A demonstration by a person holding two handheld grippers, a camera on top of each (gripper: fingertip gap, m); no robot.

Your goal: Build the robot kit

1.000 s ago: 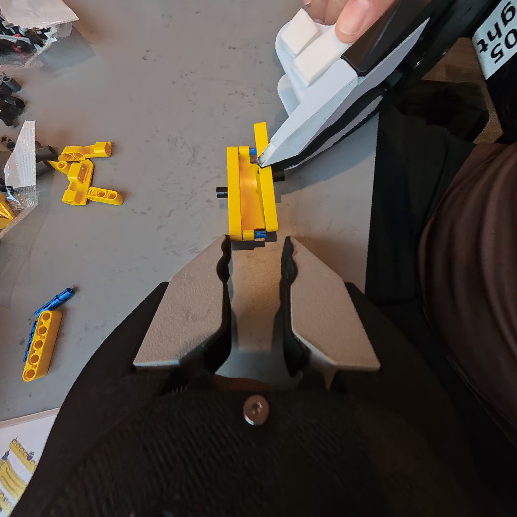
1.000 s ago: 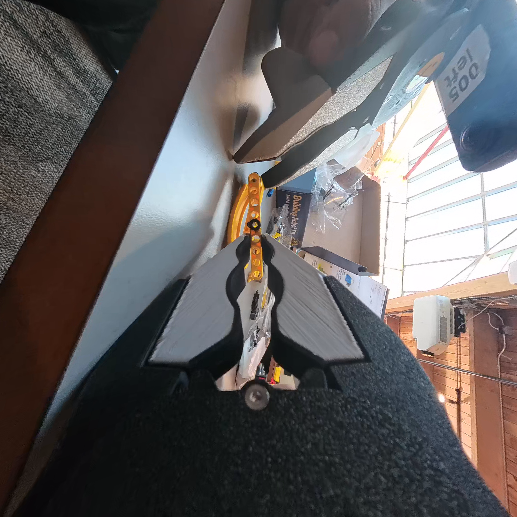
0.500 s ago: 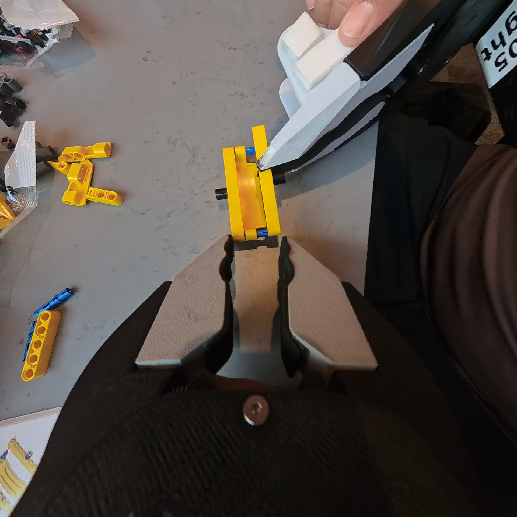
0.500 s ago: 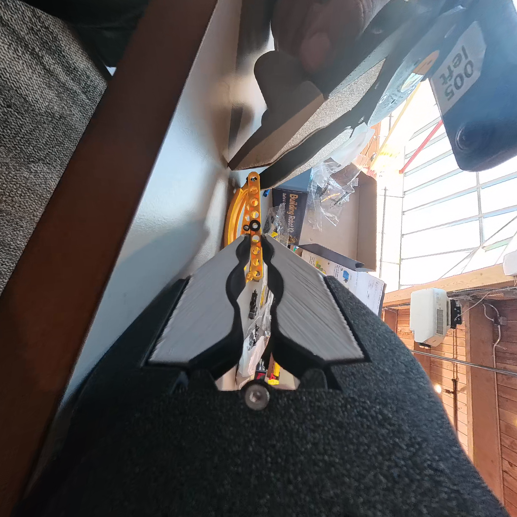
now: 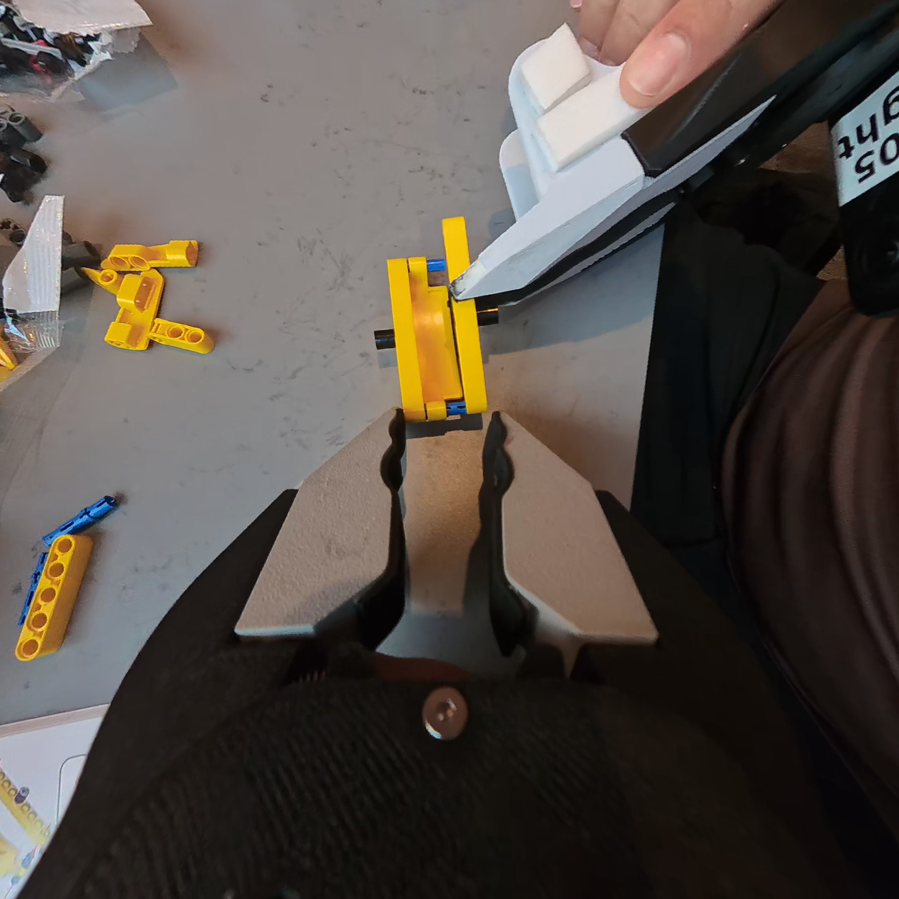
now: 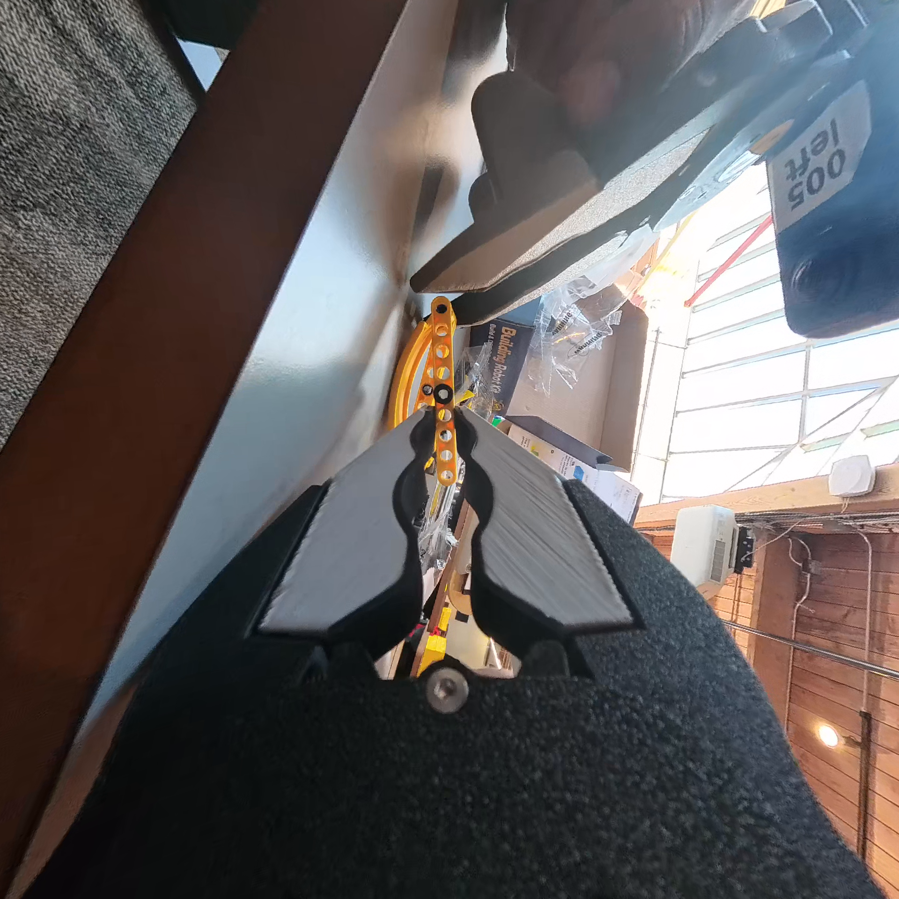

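Fingers [image 6: 438, 384] pinching yellow beam [image 6: 443, 389]; scuffed grey tabletop [image 5: 292, 121]

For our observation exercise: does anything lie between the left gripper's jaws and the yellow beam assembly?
Nothing visible does. The left gripper sits just before the yellow beam assembly; the right gripper pinches its far right beam.

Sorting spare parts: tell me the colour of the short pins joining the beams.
Blue pins, clearest in the left wrist view.

Workshop: timber walls [image 6: 827, 608], parts-strewn grey table [image 5: 292, 146].
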